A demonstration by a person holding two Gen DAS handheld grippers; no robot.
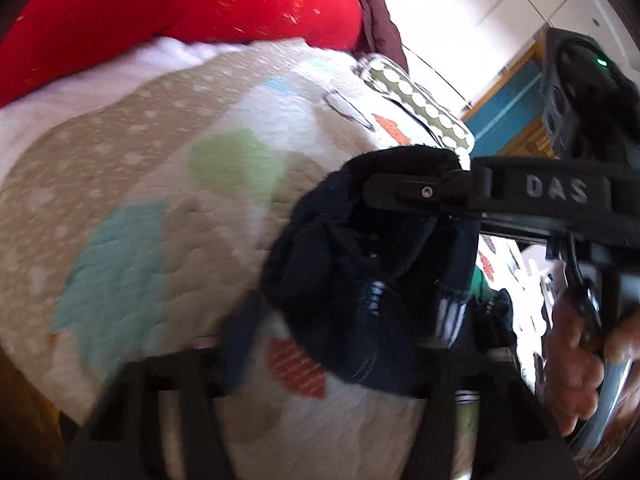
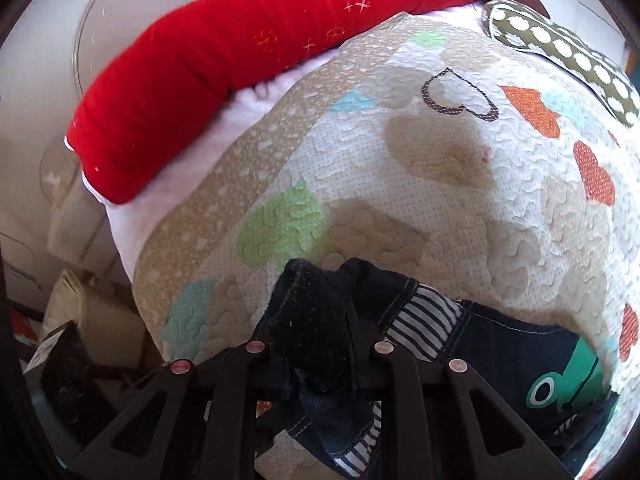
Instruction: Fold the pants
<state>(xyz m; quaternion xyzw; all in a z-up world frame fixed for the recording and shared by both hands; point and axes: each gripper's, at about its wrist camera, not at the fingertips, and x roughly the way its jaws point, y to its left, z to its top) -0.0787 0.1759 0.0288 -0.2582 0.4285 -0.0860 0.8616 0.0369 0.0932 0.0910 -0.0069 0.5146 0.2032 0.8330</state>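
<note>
The dark denim pants (image 2: 500, 336) with a striped lining and a green frog patch lie bunched on the quilted bedspread (image 2: 440, 184). My right gripper (image 2: 320, 364) is shut on a bunch of the dark fabric, low over the quilt. In the left wrist view the pants (image 1: 352, 264) hang bunched and lifted; the right gripper (image 1: 404, 192) reaches in from the right and pinches them. My left gripper (image 1: 308, 384) sits under the bunch with fabric draped between its fingers; the view is blurred and its grip is unclear.
A long red bolster (image 2: 240, 64) lies along the far side of the bed. A brown pillow with white dots (image 2: 572, 52) lies at the far right. A blue and wood cabinet (image 1: 516, 108) and white doors stand behind. The bed's left edge drops to clutter.
</note>
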